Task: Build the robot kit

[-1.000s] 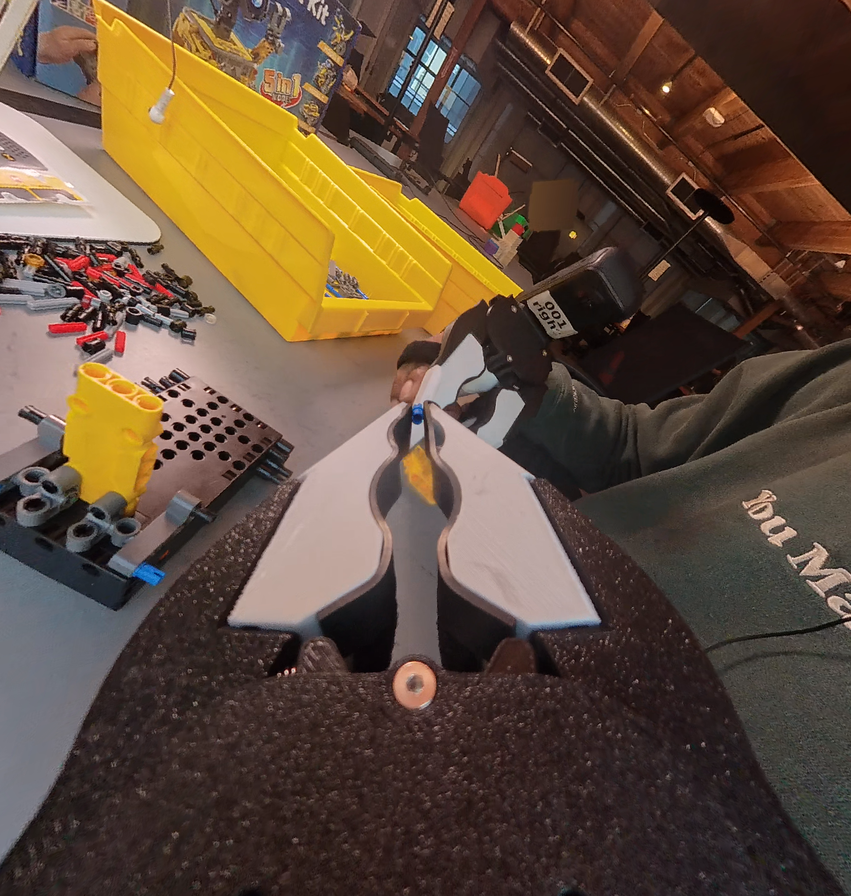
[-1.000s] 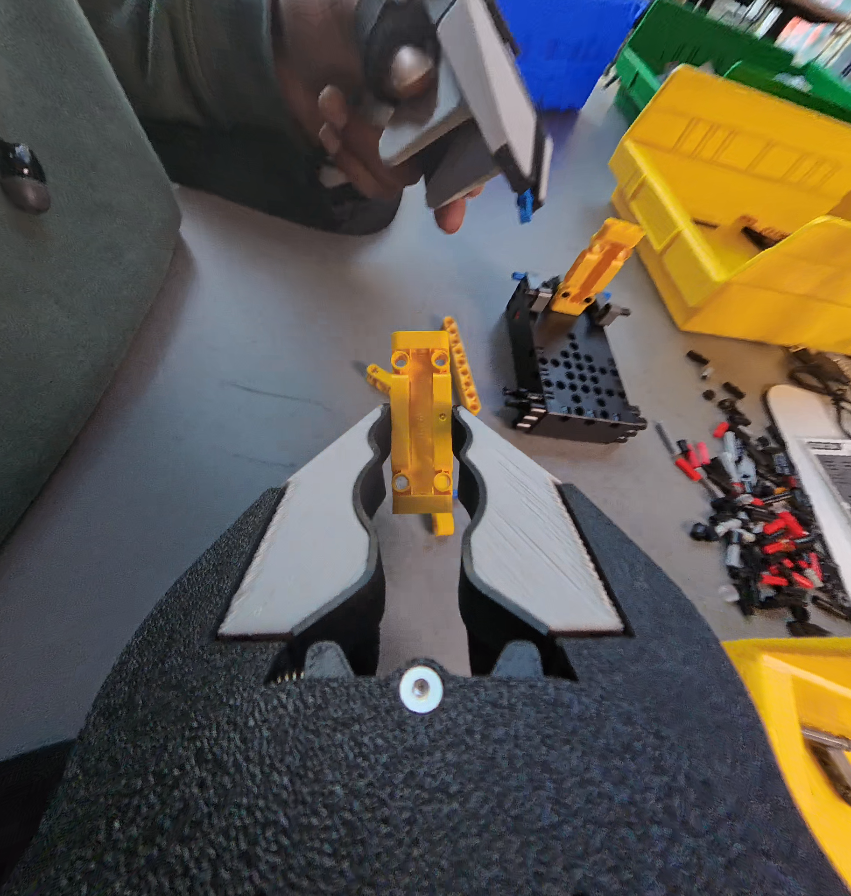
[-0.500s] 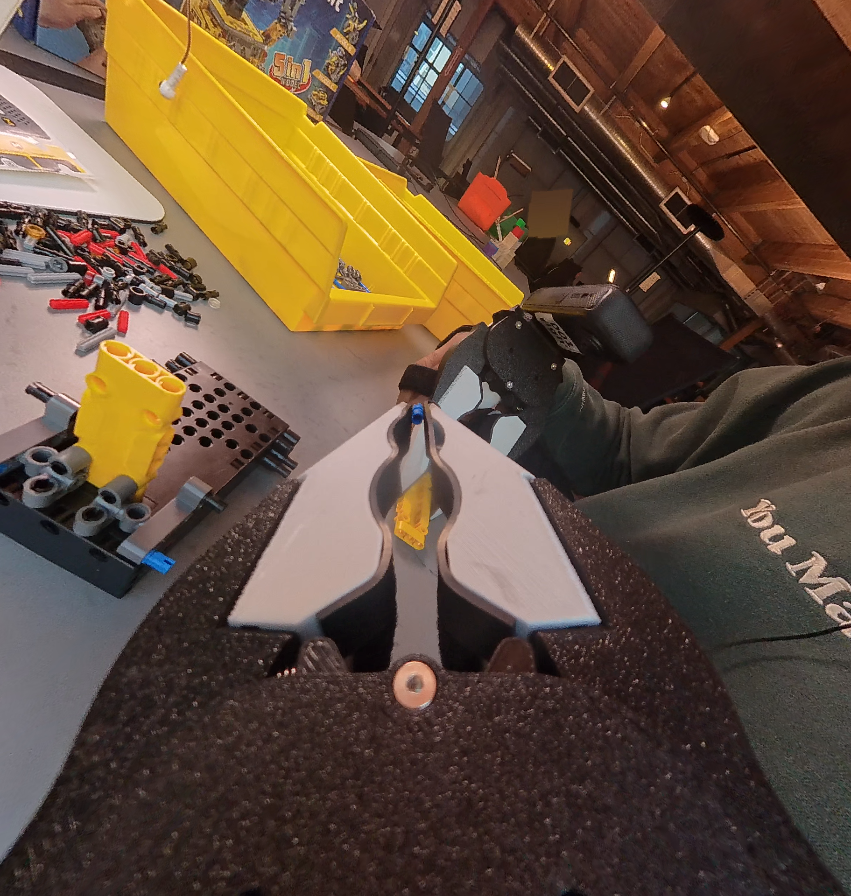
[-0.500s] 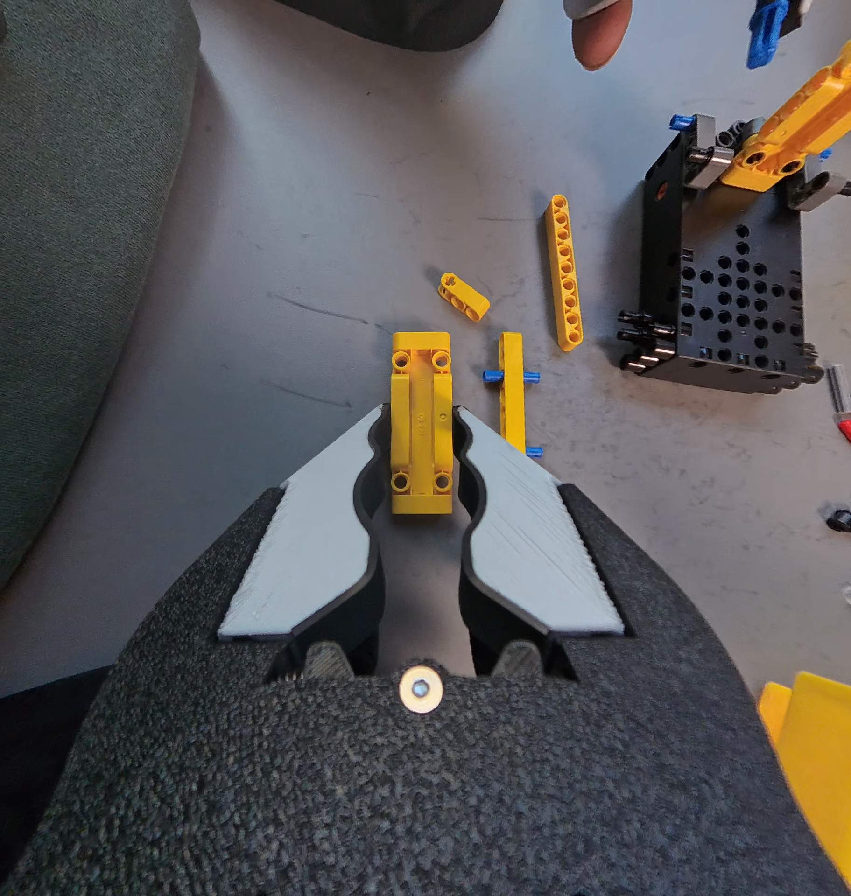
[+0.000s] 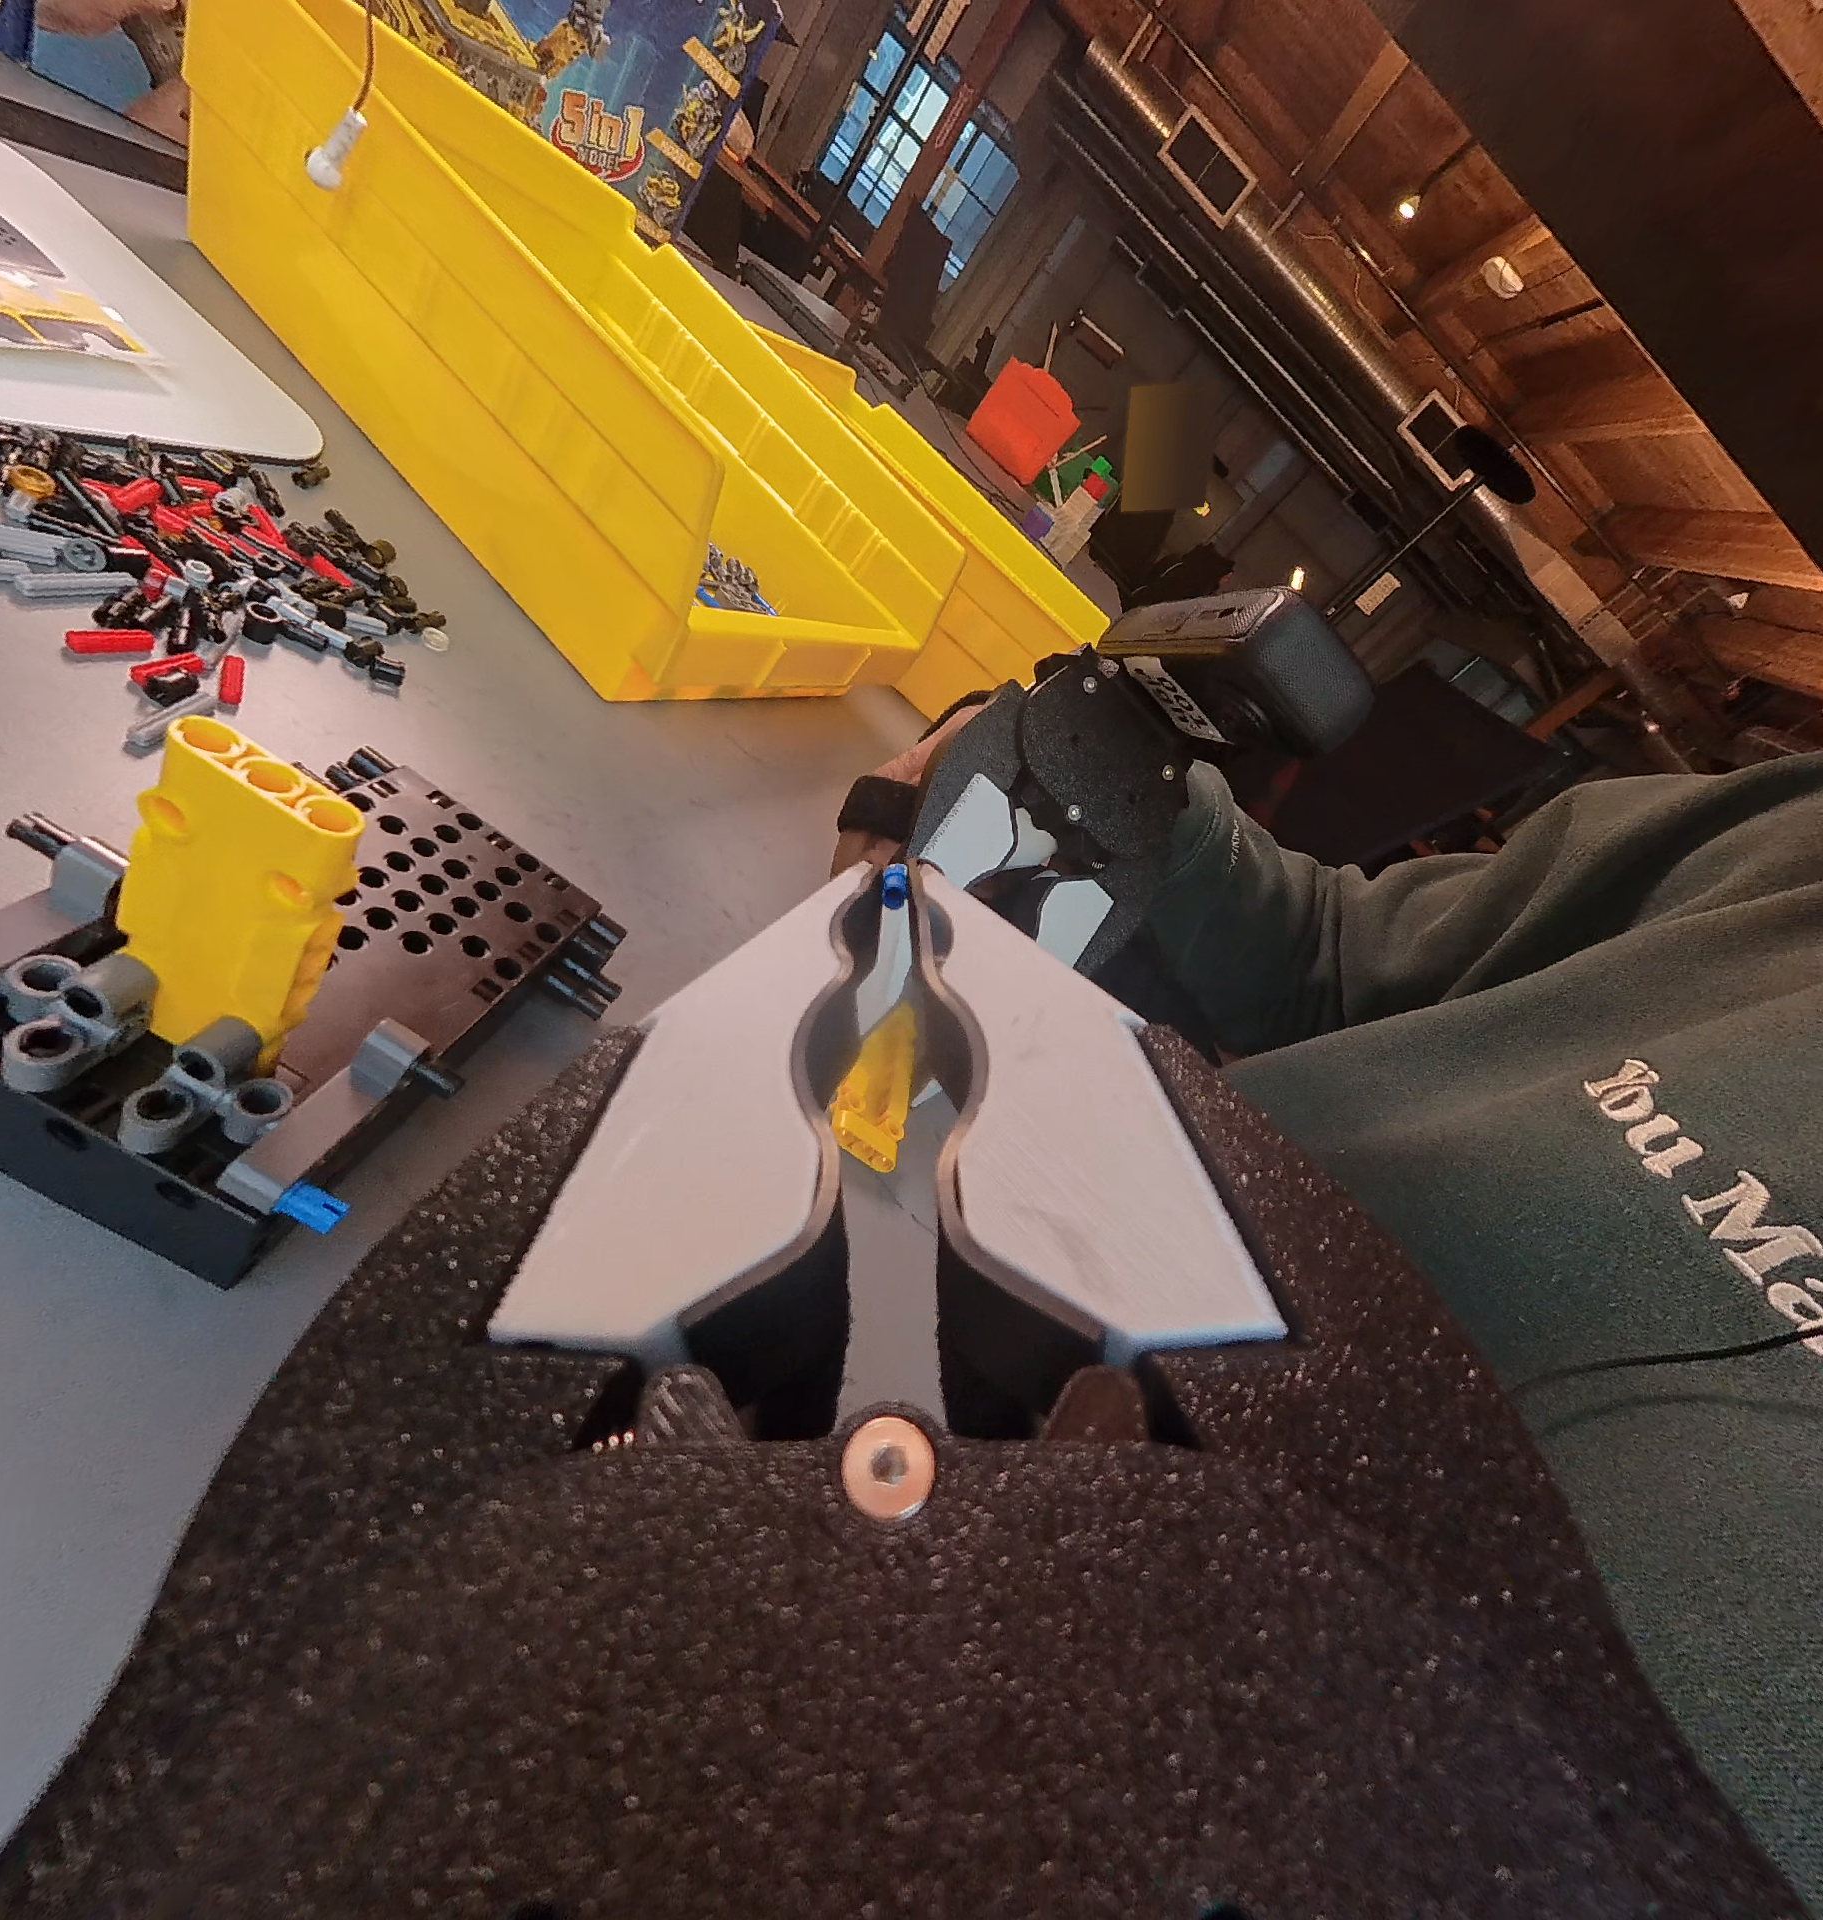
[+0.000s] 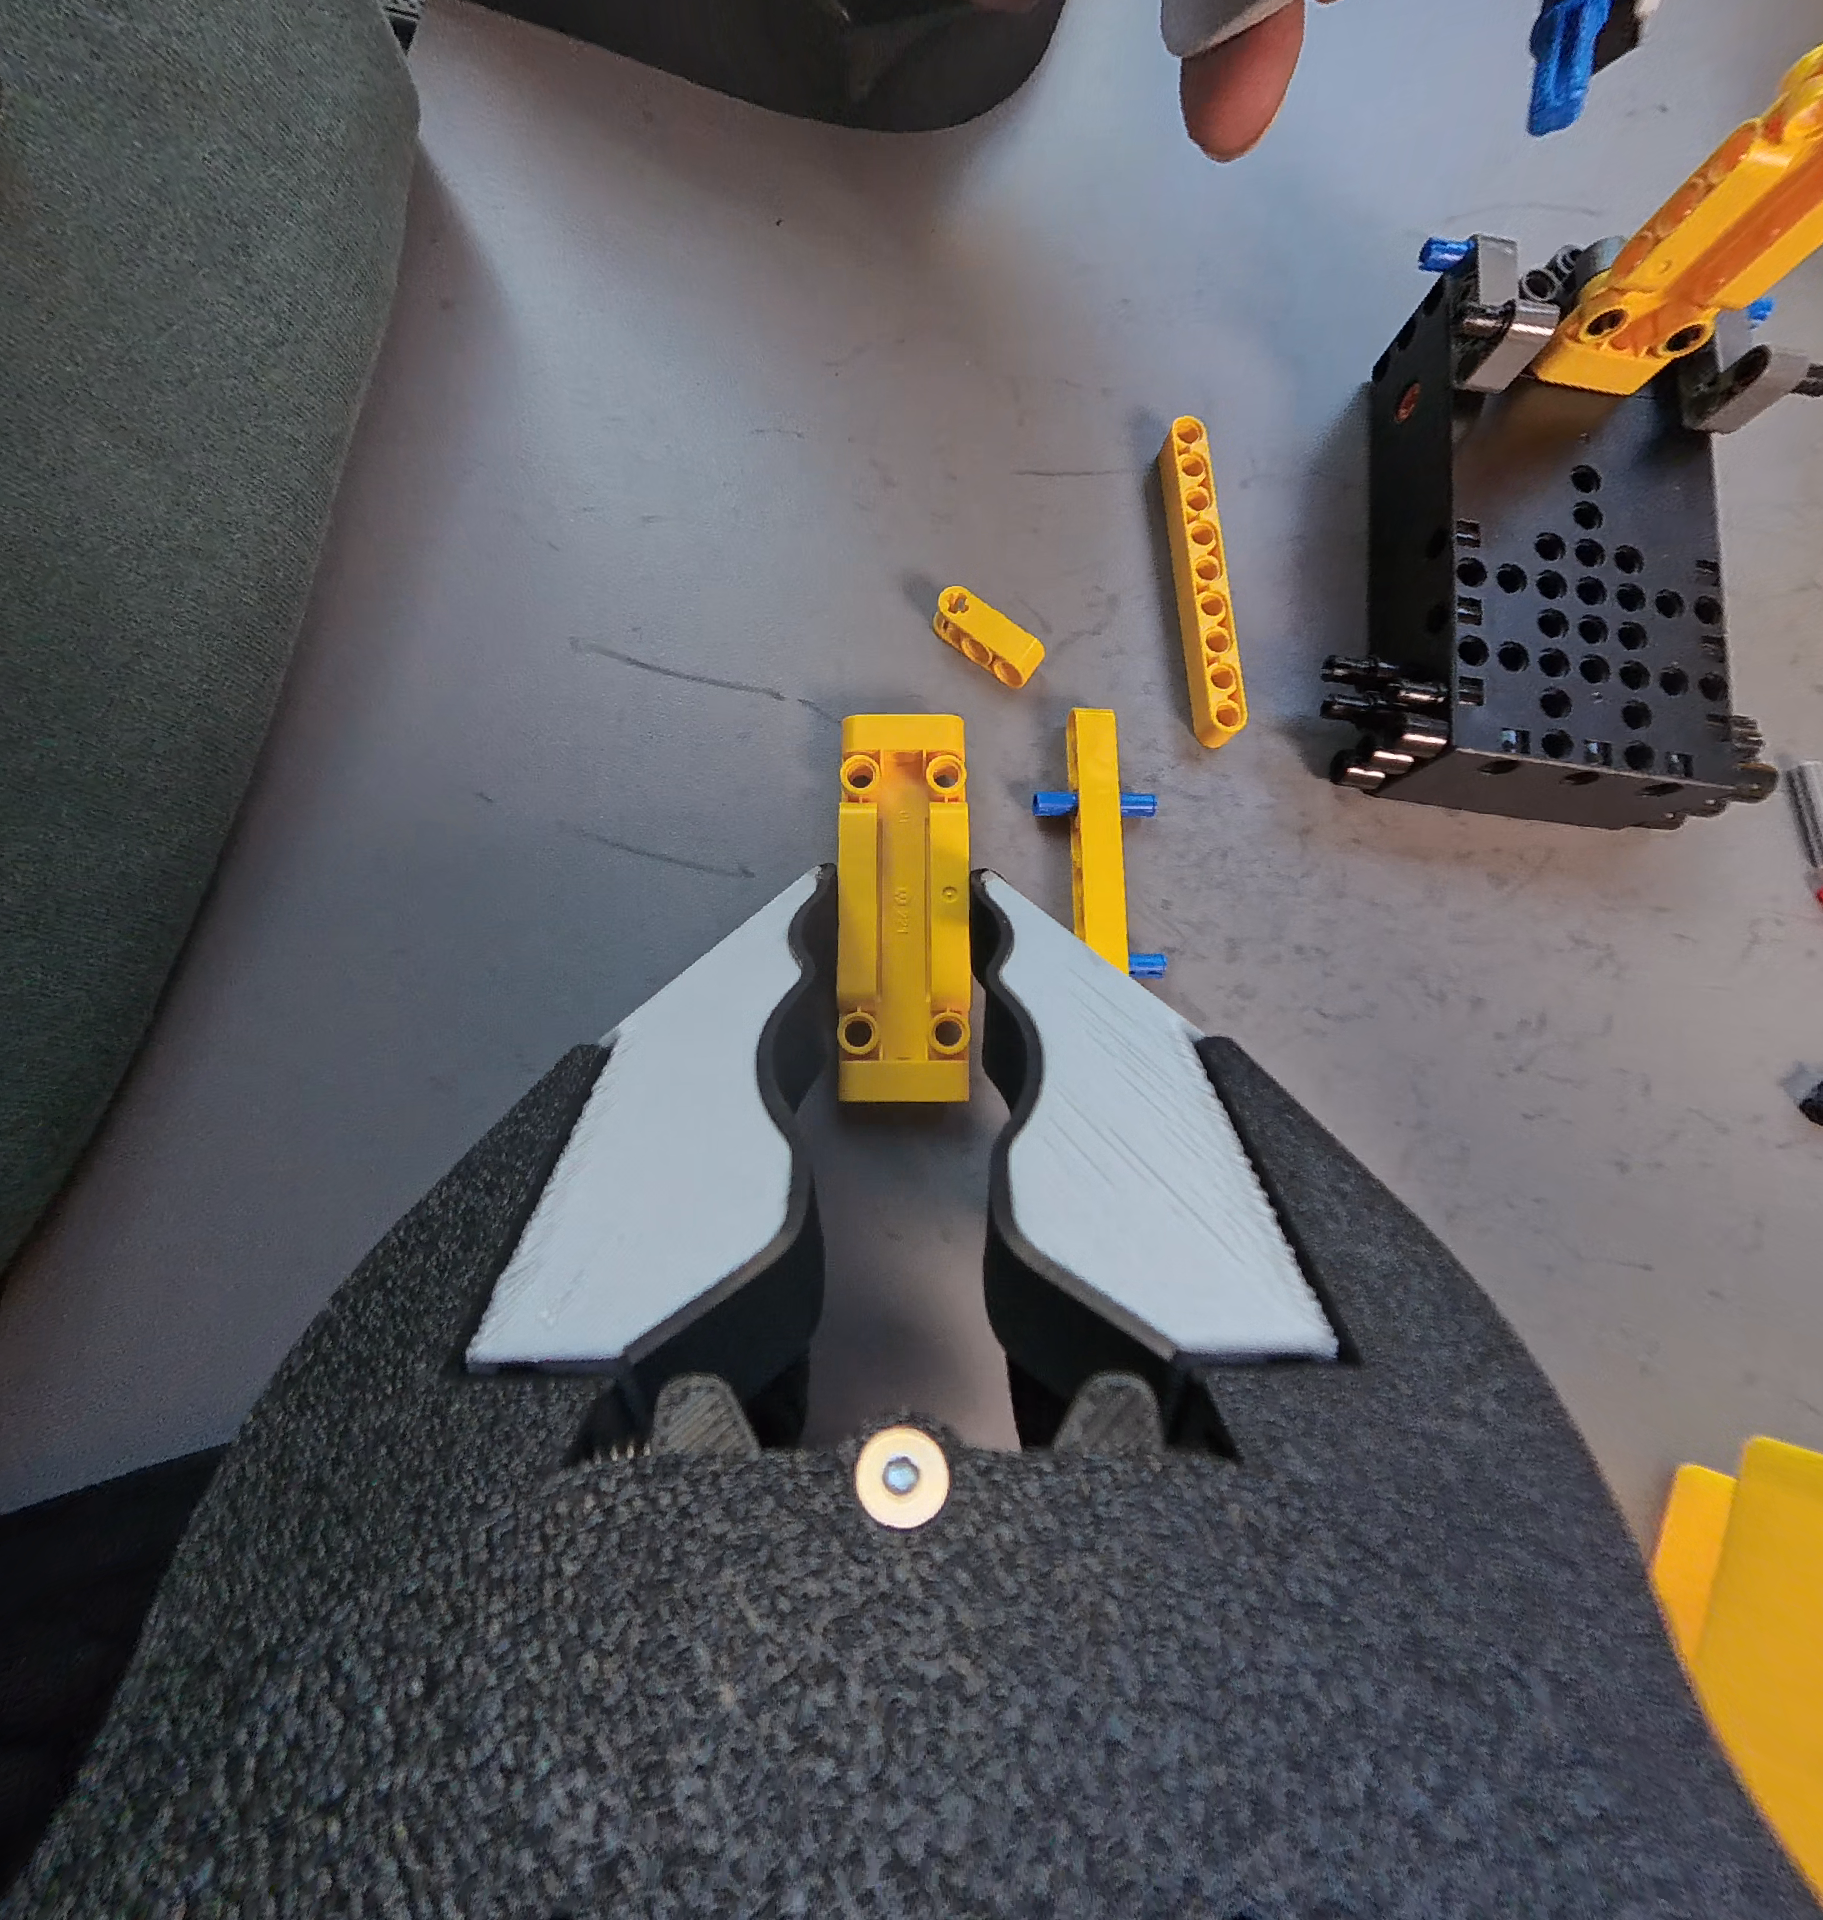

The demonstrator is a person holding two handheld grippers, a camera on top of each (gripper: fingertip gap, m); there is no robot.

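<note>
My left gripper (image 5: 892, 906) is shut on a small blue pin (image 5: 893, 883) pinched at its fingertips and held above the grey table (image 5: 678, 790). The pin also shows at the top edge of the right wrist view (image 6: 1561, 62), beside a person's fingertip (image 6: 1239, 83). My right gripper (image 6: 902, 878) is shut on a long yellow panel piece (image 6: 902, 935), held flat just over or on the table; I cannot tell which. That piece also shows between the left fingers (image 5: 871, 1091). The right gripper (image 5: 1042, 862) sits just beyond the left one.
A black perforated plate (image 6: 1572, 623) (image 5: 450, 914) carries a yellow block (image 5: 242, 883) and grey connectors. Loose yellow beams lie near the right gripper: a long one (image 6: 1203, 582), a short one (image 6: 988, 636), one with blue pins (image 6: 1096, 831). Yellow bins (image 5: 533, 364) and small parts (image 5: 190, 561) lie beyond. Tip to tip, the grippers are about 12 cm apart.
My right gripper has tipped downward and lowered the yellow panel piece close to the table. My left gripper has kept hold of the blue pin and shifted only slightly.
</note>
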